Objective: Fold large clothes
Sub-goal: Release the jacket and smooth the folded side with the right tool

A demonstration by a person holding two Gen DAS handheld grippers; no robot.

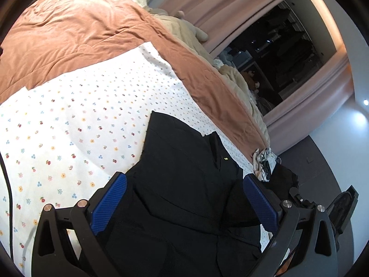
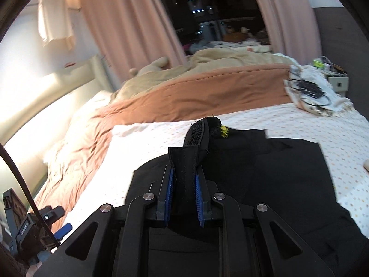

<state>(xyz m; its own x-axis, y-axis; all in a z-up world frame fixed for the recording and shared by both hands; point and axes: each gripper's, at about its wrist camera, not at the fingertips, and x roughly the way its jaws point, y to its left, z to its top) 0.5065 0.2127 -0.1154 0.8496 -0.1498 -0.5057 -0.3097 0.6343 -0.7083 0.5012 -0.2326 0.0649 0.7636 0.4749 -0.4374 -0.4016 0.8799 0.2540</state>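
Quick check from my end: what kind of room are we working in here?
Almost certainly a bedroom. The black garment lies on a bed with a floral-print sheet and a rust-orange duvet, a padded headboard at one end and pink curtains drawn back from a dark window.

A bed with a rust blanket fills the left; pink curtains frame a dark window upper right.

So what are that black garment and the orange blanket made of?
Black garment: looks like matte woven cloth with crisp folded edges; a fuzzy strip near its cuff suggests hook-and-loop. Orange blanket: soft, probably cotton-like fabric, dull with fine wrinkles.
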